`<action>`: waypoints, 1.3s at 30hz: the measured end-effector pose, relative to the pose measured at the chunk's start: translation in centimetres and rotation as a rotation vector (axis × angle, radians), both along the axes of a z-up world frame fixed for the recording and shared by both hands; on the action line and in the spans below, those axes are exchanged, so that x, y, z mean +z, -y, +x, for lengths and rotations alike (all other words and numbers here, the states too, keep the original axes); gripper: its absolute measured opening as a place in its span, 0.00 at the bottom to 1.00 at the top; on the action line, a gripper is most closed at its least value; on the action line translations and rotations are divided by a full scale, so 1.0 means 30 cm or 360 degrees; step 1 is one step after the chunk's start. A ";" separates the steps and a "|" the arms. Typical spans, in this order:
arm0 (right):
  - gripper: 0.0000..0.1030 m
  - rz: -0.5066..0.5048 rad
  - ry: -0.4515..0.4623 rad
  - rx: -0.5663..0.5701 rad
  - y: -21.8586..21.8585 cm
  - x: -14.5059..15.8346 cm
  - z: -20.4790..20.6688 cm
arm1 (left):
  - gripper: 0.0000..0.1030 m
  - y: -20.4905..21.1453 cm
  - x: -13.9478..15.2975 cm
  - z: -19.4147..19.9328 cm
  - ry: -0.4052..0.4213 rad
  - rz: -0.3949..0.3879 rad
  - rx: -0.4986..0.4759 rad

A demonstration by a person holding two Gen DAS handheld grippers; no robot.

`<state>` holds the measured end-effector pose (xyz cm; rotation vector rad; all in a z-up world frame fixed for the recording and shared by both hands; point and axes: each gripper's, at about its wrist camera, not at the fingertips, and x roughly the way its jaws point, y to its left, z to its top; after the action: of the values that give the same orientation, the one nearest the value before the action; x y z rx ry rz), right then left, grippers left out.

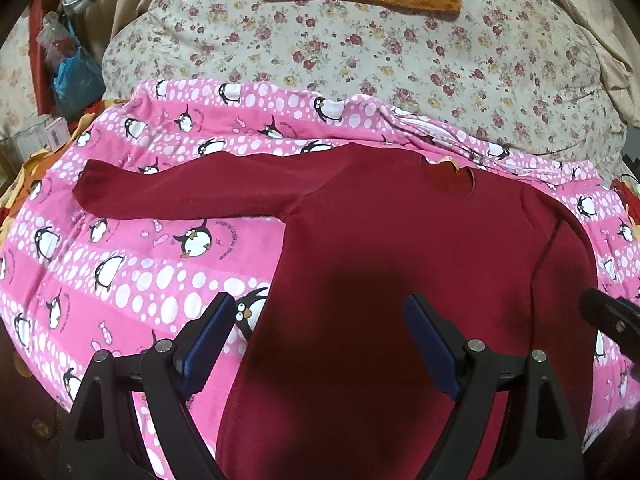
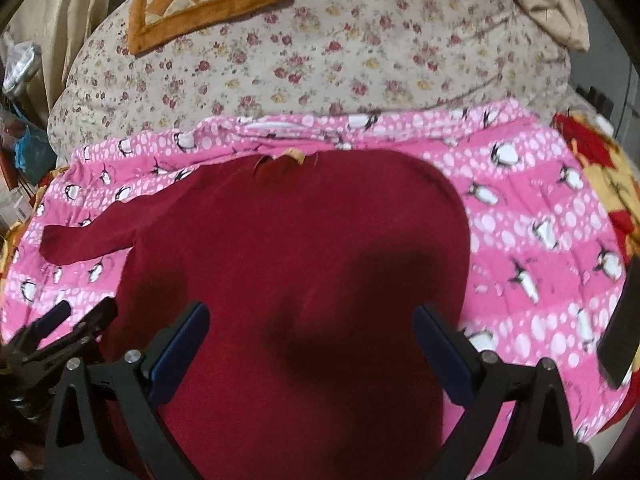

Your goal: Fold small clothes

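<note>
Tongs first: the left gripper (image 1: 318, 320) stands wide open at the bottom of its frame, blue-padded fingers (image 1: 208, 340) spread, holding nothing and hovering over the dark red long-sleeved fleece top (image 1: 380, 232). The right gripper (image 2: 312, 332) is equally wide open and empty above the same garment. That top lies flat across the frame's centre on a pink penguin-print blanket (image 1: 132, 280), one sleeve stretched toward the left edge. Behind, along the upper frame, sits a floral cream quilt (image 1: 360, 52).
</note>
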<state>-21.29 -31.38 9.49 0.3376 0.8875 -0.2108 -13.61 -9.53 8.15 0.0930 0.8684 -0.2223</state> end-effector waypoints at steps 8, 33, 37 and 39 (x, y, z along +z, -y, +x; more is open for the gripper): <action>1.00 0.0006 0.0065 0.0093 -0.080 0.034 -0.006 | 0.67 0.010 -0.001 -0.003 0.0009 0.0011 -0.0005; 1.00 -0.0105 0.0069 0.0019 -0.049 -0.017 0.009 | 0.67 0.020 -0.030 0.004 -0.0018 0.0002 -0.0001; 1.00 -0.0092 0.0063 0.0016 -0.043 -0.028 0.011 | 0.67 0.027 -0.034 0.001 -0.0019 0.0006 -0.0010; 1.00 -0.0088 0.0059 0.0011 -0.040 -0.034 0.011 | 0.67 0.031 -0.037 0.000 -0.0019 0.0006 -0.0012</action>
<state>-20.96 -30.16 8.48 0.2861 0.8449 -0.2218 -13.62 -10.45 7.04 0.0986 0.8807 -0.2285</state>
